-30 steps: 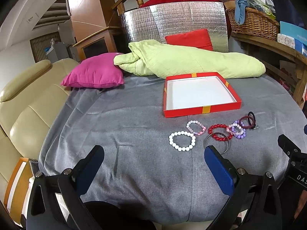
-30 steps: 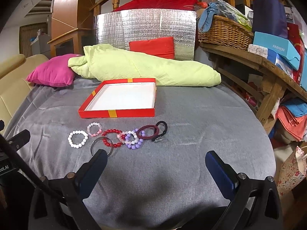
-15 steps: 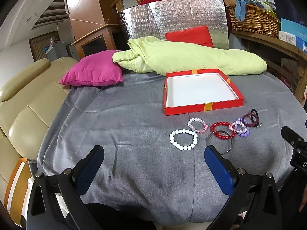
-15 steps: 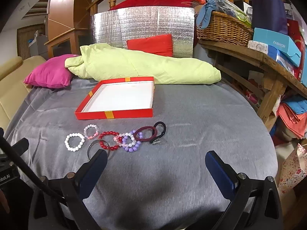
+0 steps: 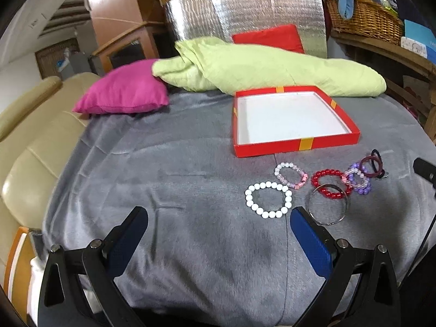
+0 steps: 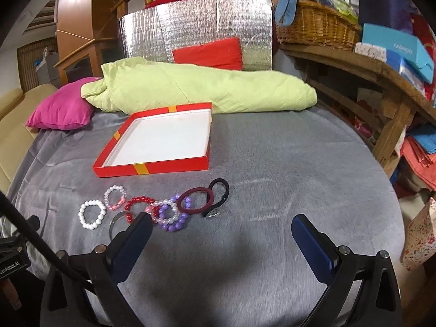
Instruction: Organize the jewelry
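Bracelets lie in a loose row on the grey cloth, just in front of the red box, whose white floor is bare, likely the place meant for them. The left gripper hovers wide and unloaded near the white bracelet and the bangle. The right gripper, equally wide, hangs by the purple beads and hair ties, so nothing is sorted yet.

A row of beaded bracelets is laid on the grey velvet-covered worktop, just before the shallow red cardboard tray; a folded pale-green quilt is placed behind it.
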A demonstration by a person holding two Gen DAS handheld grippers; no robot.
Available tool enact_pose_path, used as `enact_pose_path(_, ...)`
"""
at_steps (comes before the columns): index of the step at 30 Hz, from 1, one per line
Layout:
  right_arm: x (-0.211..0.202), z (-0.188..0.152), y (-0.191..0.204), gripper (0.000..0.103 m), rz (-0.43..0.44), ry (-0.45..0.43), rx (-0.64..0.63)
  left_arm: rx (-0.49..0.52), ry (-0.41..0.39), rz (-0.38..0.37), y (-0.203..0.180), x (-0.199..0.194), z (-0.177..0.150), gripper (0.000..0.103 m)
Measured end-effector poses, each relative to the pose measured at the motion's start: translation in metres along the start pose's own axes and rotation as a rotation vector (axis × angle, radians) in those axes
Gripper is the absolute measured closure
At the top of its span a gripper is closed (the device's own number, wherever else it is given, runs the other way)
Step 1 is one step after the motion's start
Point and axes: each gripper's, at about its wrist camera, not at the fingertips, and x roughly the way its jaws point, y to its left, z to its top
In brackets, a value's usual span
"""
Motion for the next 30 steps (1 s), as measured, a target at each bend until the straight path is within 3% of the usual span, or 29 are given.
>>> enact_pose_path(5, 0.044, 0.016, -0.033, 0.008, 0.128, 0.138, 0.126, 0.021, 0.059, -0.108, 0.010, 0.051, 0.012, 0.000)
enact_pose_path(8, 0.068, 0.022, -0.045, 0.020, 0.188, 0.188, 0.204, -0.005, 0.102, -0.170, 0.016, 0.072, 0.019, 0.000)
enact_pose_path(10, 0.087, 0.027, -0.048, 0.034, 0.224, 0.236, 0.241, -0.030, 0.122, -0.219, 0.018, 0.087, 0.023, 0.000)
enact_pose_path(15, 0.124, 0.037, -0.047, 0.049, 0.225, 0.317, 0.278, -0.056, 0.174, -0.292, 0.015, 0.102, 0.026, 0.000)
enact_pose_path(19, 0.148, 0.035, -0.045, 0.071, 0.224, 0.381, 0.276, -0.032, 0.204, -0.327, 0.013, 0.112, 0.031, 0.001)
enact_pose_path(22, 0.152, 0.035, -0.045, 0.090, 0.199, 0.382, 0.270, -0.026, 0.222, -0.397, 0.004, 0.125, 0.041, 0.004)
enact_pose_path(25, 0.150, 0.037, -0.046, 0.096, 0.211, 0.358, 0.280, 0.009, 0.259, -0.422, -0.007, 0.143, 0.048, 0.018)
enact_pose_path(27, 0.148, 0.038, -0.048, 0.096, 0.207, 0.346, 0.279, 0.033, 0.290, -0.444, -0.016, 0.154, 0.051, 0.040)
enact_pose_path(28, 0.147, 0.040, -0.050, 0.096, 0.210, 0.335, 0.284, 0.046, 0.308, -0.456, -0.021, 0.159, 0.053, 0.043)
enact_pose_path(30, 0.143, 0.043, -0.053, 0.096, 0.227, 0.306, 0.298, 0.066, 0.326, -0.461, -0.028, 0.167, 0.054, 0.059)
